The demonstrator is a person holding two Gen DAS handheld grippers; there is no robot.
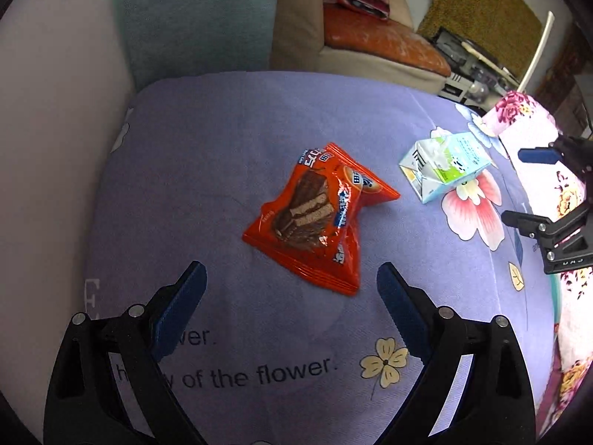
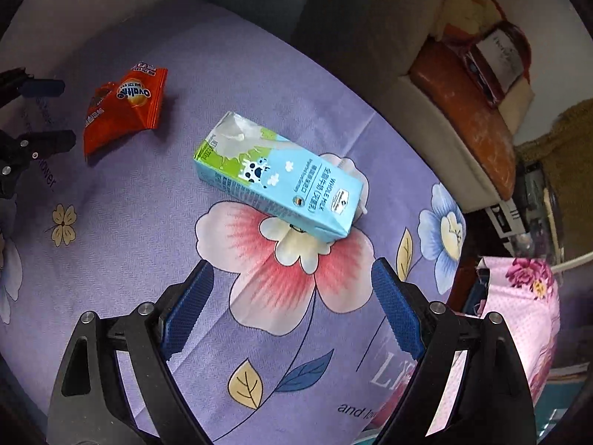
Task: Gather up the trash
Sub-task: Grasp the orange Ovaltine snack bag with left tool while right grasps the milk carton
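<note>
Lying just ahead of left hand-held gripper (image 1: 291,282) — red snack packet (image 1: 315,215); both hand-held grippers released.

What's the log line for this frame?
left gripper: open, before wrapper | right gripper: open, before carton | both on cloth, untouched

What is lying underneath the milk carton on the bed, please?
The milk carton lies on its side on the purple floral sheet, its lower end overlapping a printed pink flower. Whatever lies directly beneath the carton is covered from both views.
</note>
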